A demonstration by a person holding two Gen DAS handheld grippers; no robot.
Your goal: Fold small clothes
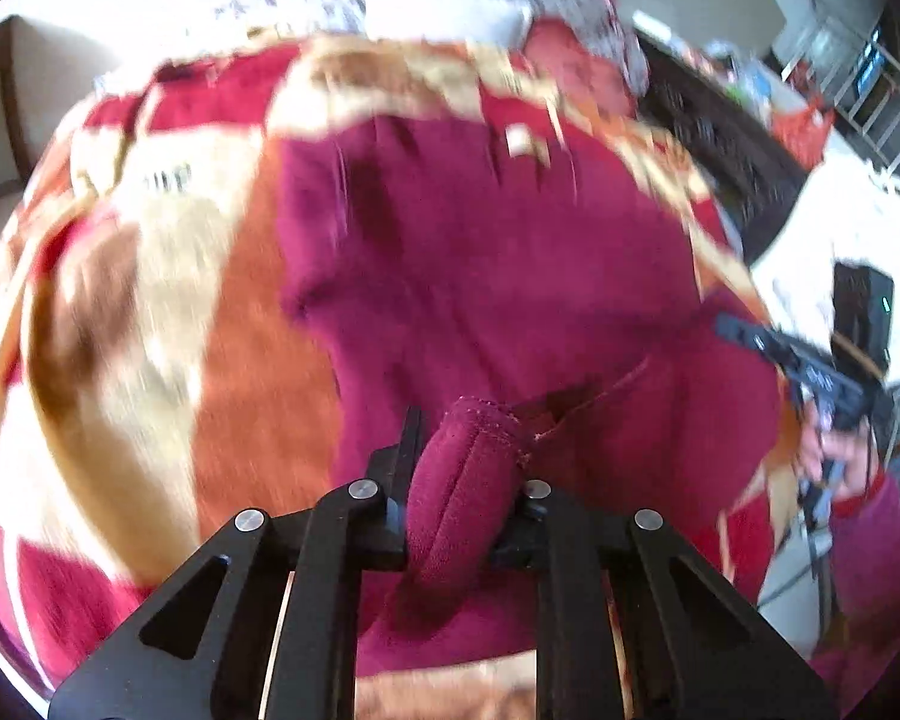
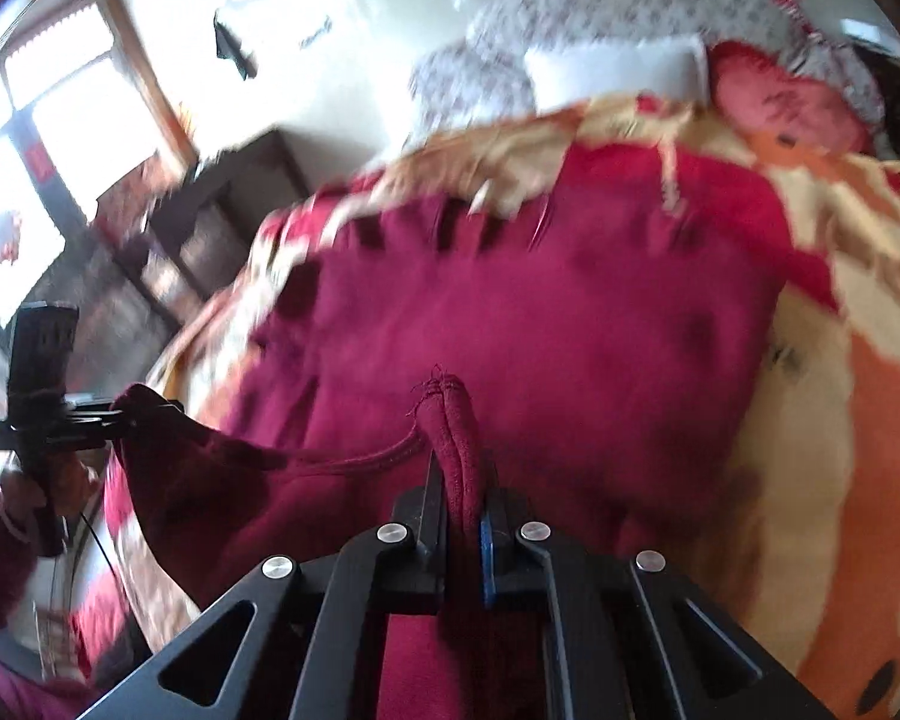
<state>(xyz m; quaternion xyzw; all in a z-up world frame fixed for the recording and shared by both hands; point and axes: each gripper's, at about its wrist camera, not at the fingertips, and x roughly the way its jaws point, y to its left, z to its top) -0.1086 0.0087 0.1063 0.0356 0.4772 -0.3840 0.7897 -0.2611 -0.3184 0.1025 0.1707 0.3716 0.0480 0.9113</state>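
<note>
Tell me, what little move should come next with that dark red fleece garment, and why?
Probably carry both pinched corners forward over the rest of the dark red fleece garment. The left gripper and the right gripper each clamp a bunched edge, lifted off the patterned red, orange and cream blanket, with the cloth spread ahead.

Bright window [image 2: 42, 120] beside dark shelving [image 2: 210, 228]; patterned blanket [image 1: 168, 300] covers the bed; white pillow [image 2: 618, 69].

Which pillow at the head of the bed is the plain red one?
The red pillow, at the right in the right wrist view. The white pillow beside it is plain white, and the one behind is floral.
</note>
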